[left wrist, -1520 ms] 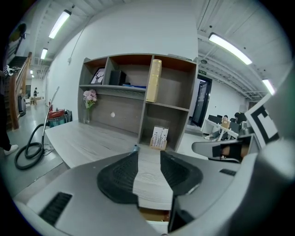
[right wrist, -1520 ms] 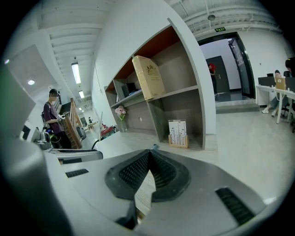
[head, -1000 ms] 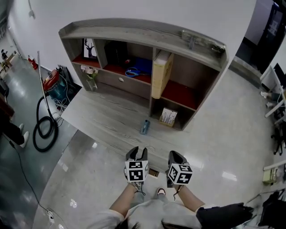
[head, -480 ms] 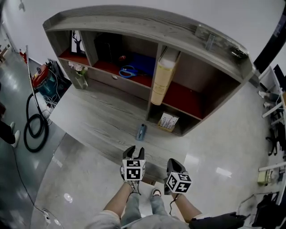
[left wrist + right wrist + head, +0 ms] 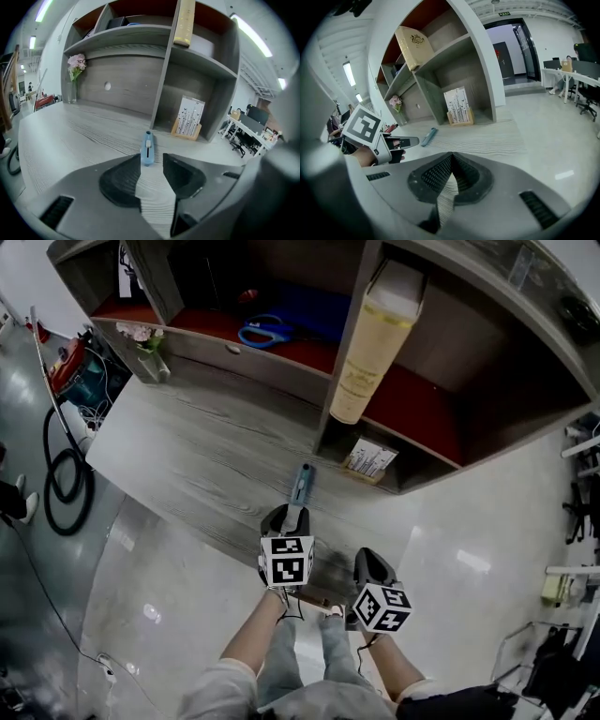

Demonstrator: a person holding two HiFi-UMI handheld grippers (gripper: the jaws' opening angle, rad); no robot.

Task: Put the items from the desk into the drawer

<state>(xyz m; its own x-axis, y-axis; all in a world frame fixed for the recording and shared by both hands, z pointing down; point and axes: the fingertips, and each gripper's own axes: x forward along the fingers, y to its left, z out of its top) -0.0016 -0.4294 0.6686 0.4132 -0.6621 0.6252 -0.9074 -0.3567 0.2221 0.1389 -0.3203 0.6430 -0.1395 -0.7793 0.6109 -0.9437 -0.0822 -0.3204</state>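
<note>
A blue utility knife (image 5: 302,486) lies on the grey wood-grain desk (image 5: 187,456), towards its right end, between the front edge and the shelf unit that stands along the back edge. It points at the lower compartment that holds a small standing card calendar (image 5: 367,460).

The left gripper (image 5: 286,514) hovers over the front edge of the desk. Its jaws are apart with only bare desk between them, and the knife sits just beyond their tips, in line with the gap. The right gripper (image 5: 368,561) hangs off the front edge, over the floor, to the right of the left one. Its jaws are closed together at the tips with nothing between them.

A drawer front with a round knob (image 5: 232,349) sits shut under the left shelves. Near the back left corner of the desk stands a glass vase of pink flowers (image 5: 150,357). On the shelf above the drawer lie blue scissors (image 5: 265,334), and a tall yellow box (image 5: 375,343) leans against the upright divider.
</note>
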